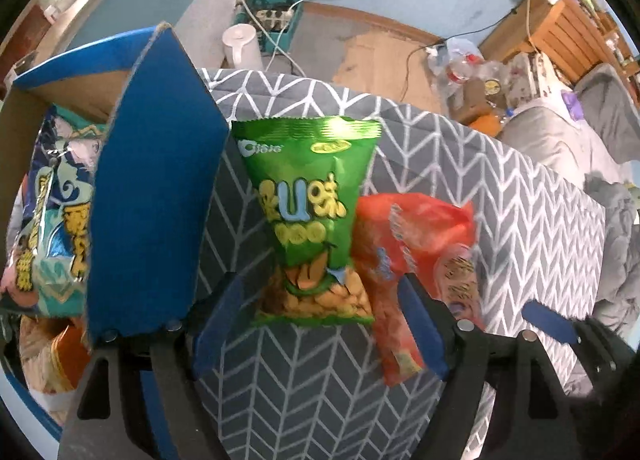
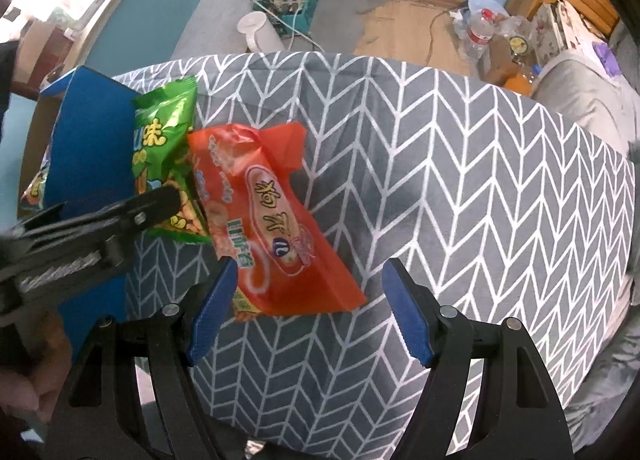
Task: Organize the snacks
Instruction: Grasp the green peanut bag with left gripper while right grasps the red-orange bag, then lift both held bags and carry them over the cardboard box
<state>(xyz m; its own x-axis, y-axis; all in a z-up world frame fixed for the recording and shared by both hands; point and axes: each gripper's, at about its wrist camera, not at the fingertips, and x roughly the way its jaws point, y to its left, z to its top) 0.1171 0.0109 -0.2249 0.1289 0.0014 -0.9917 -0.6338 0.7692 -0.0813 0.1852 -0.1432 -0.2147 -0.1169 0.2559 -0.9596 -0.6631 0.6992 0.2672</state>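
the green snack bag (image 1: 316,220) lies on the bench (image 1: 500,200), its lower end between the wide-spread pads of the left tool (image 1: 320,324), which do not press it. at its 3 o'clock, touching, lies the orange snack bag (image 2: 272,216); the right tool (image 2: 312,308) hangs over its lower end, jaws apart, gripping nothing. at the green bag's 9 o'clock stands the blue box (image 1: 156,200) (its raised flap just beside the left pad), with a blue-teal snack bag (image 1: 56,212) inside.

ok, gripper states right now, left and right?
Left gripper: open, fingers astride the green snack bag, not pressing it.
Right gripper: open over the orange snack bag, holding nothing.
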